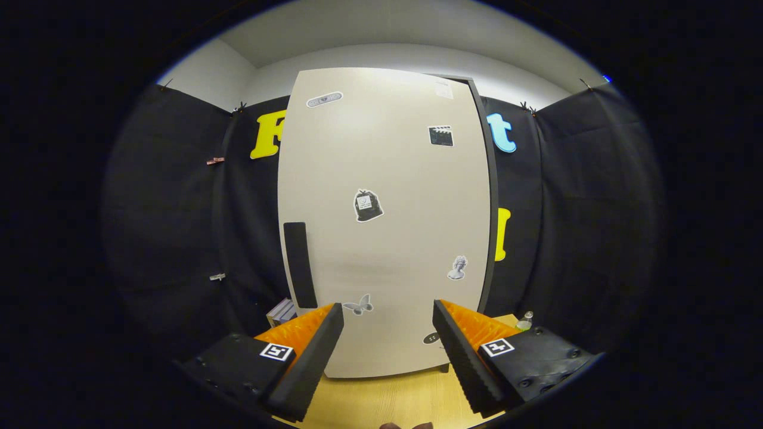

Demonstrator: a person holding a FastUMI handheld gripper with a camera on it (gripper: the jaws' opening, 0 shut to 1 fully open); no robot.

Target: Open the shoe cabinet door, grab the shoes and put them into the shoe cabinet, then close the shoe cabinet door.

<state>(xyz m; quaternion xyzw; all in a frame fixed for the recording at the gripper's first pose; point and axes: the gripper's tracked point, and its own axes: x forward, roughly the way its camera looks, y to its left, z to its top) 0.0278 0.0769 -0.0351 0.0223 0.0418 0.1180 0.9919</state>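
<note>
We see the shoe cabinet door (381, 220) shut, the gripper (387, 351) facing it with jaws spread and empty, fitting either task end.

Colours before you
Plain beige flat-panel shoe cabinet door (387, 238), black-and-white stickers (368, 206), black vertical handle strip (299, 265); pale wood-grain floor (387, 402).

Matt smooth cabinet door (387, 179), light wood-grain tabletop (381, 399), black cloth wall (167, 226)
</note>
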